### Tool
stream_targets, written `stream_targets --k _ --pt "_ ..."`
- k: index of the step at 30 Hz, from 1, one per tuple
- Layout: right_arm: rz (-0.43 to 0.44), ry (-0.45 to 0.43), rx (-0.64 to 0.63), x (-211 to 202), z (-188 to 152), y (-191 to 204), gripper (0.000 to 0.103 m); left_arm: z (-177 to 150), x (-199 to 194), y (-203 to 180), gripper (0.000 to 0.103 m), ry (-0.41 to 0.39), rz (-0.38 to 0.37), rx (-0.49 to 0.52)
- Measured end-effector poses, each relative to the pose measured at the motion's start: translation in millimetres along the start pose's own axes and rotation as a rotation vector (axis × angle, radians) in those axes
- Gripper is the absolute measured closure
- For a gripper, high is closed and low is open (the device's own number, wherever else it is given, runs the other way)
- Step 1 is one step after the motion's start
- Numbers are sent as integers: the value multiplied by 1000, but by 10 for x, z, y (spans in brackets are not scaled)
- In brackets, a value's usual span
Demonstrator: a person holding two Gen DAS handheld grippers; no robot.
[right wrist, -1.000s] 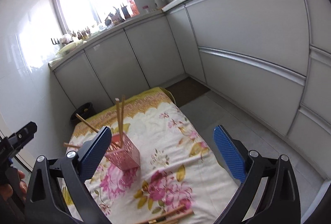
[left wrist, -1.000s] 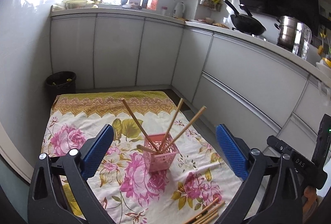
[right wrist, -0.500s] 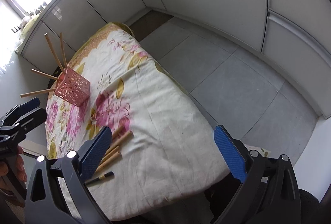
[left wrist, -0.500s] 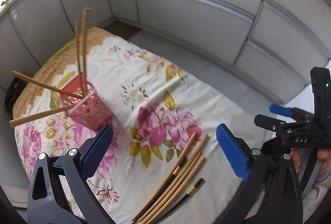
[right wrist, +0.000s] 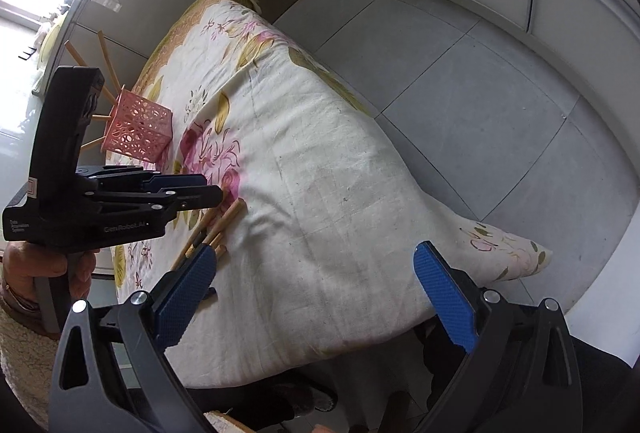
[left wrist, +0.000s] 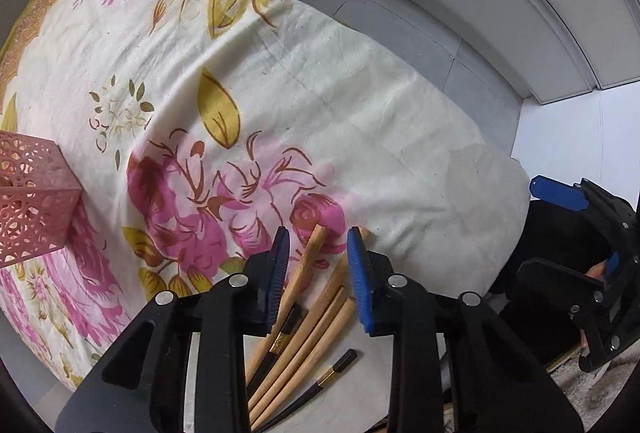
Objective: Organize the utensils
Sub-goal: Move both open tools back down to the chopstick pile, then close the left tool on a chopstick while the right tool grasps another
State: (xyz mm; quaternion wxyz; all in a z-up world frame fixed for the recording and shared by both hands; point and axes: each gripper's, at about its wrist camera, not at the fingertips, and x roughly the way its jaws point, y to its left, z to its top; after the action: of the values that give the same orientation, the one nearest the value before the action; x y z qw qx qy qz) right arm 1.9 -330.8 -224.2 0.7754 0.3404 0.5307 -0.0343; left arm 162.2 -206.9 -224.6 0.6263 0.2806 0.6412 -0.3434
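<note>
While the loose chopsticks (left wrist: 316, 317) lie bundled near the tabletop's near edge, on the floral cloth (left wrist: 320, 93), the left gripper (left wrist: 318, 265) has dropped straight over them and its jaws have just been closing to a narrow gap, one bamboo stick between the pads, seemingly not yet pinched. A pickup looks imminent. At the far left, the pink holder (right wrist: 138, 127) already carries several sticks. Beside the tabletop, the right gripper (right wrist: 316, 293) hangs wide and empty.
</note>
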Motion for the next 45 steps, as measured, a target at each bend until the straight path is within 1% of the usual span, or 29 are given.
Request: stream_targets --k 1,3,5,7,8,9,11,14,17,21,22,23,24,25,27,29,31,34,37,38,41,42,44,45 --pt "-1 0 -4 4 5 7 7 0 15 -5 75 0 -1 4" --pt "7 4 -6 14 11 13 7 -8 54 -20 80 7 -10 8" --pt "29 10 1 20 17 11 7 -1 105 -37 80 15 -8 15" --pt "43 16 6 29 22 15 7 6 142 -41 83 21 -6 16" --pt "42 18 7 36 22 19 7 -1 170 -33 89 28 0 17" --pt "44 22 7 38 17 22 7 18 200 -52 91 27 5 19" --pt "62 30 7 60 20 47 7 36 234 -60 92 12 1 16" --pt "89 56 26 114 32 73 7 13 236 -96 93 -11 30 35" --pt "95 81 57 172 47 119 7 -16 189 -74 93 -55 36 23" --pt "105 128 99 263 86 299 9 -183 -154 106 93 -170 22 -32" --pt "106 155 109 310 104 369 14 -245 -262 160 93 -208 21 -46" --pt "90 187 124 368 124 440 18 -322 -383 217 93 -249 20 -62" --pt "72 211 145 422 139 500 24 -396 -493 273 93 -286 23 -76" --pt "49 229 166 476 163 564 31 -485 -601 328 94 -326 28 -90" --pt "-6 258 203 583 207 688 39 -669 -797 428 94 -401 25 -116" --pt "-47 294 241 693 260 803 47 -844 -943 510 94 -462 13 -136" --pt "-84 312 306 775 313 850 59 -990 -1052 576 94 -507 16 -148" --pt "-188 324 350 894 414 940 70 -1093 -1129 598 94 -543 18 -148" --pt "-260 384 411 1081 472 961 75 -1220 -1218 645 94 -561 24 -139" --pt "-282 361 420 1070 500 990 76 -1244 -1233 652 95 -568 25 -139" --pt "-382 361 380 1154 535 1131 80 -1337 -1258 676 95 -580 33 -141" --pt "-405 354 353 1175 532 1188 87 -1388 -1270 689 95 -585 34 -144" --pt "-398 320 324 1187 506 1233 89 -1464 -1300 725 95 -602 40 -159" --pt "-366 302 323 1189 489 1237 90 -1511 -1324 747 95 -612 40 -167"
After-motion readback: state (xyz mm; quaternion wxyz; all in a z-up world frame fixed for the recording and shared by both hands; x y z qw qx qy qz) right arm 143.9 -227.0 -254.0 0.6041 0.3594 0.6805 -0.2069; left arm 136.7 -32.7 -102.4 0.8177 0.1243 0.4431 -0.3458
